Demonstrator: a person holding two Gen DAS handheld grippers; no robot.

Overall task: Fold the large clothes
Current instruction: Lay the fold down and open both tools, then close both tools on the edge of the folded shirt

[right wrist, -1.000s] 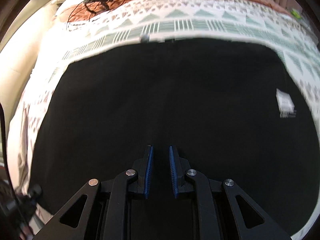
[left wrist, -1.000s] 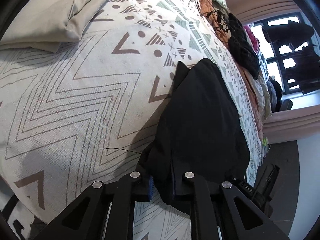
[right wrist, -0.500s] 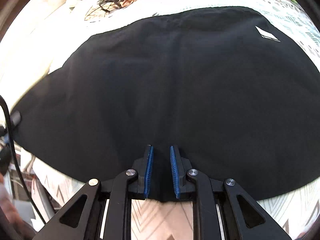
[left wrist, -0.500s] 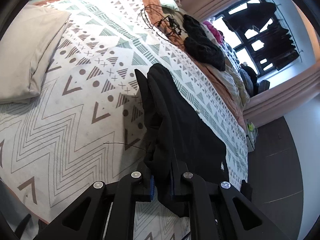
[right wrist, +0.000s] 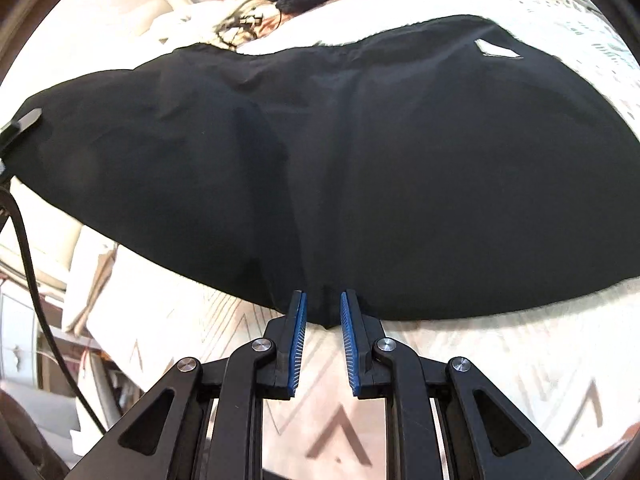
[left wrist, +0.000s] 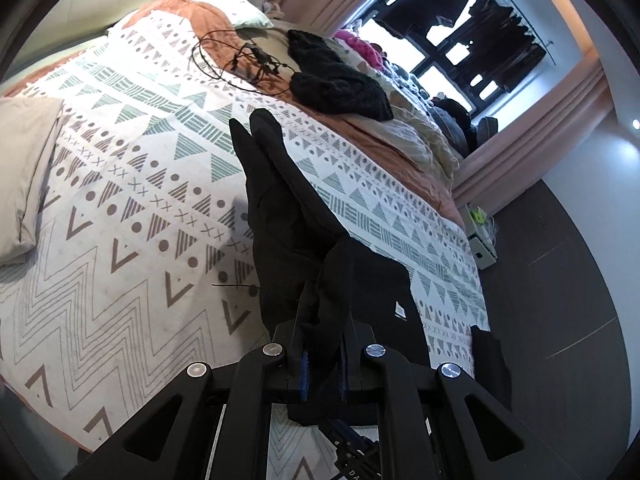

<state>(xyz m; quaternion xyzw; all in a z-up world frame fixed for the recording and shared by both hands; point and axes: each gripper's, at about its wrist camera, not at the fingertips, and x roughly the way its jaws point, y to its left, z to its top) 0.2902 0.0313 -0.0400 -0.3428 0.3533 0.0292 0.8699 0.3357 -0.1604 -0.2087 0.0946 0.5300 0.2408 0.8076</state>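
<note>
The left gripper (left wrist: 322, 354) is pinching a bunched edge of the black garment (left wrist: 288, 216) between its blue-padded fingers (left wrist: 304, 368), which are drawn close around the cloth. The garment is hanging lifted above the patterned bedspread (left wrist: 132, 216), stretching away from the gripper toward the black knitted item (left wrist: 336, 80) lying farther up the bed beside a tangle of thin cables (left wrist: 248, 60). A grey pillow (left wrist: 24, 168) is resting at the bedspread's left edge. In the right wrist view, the right gripper (right wrist: 323, 320) is holding the lower hem of the black garment (right wrist: 340, 160), with only a small tip of fabric sitting between its narrowly parted fingers (right wrist: 298, 344). A white label (right wrist: 498, 50) is showing near the garment's upper right corner, and the bedspread (right wrist: 480, 360) is lying beneath.
</note>
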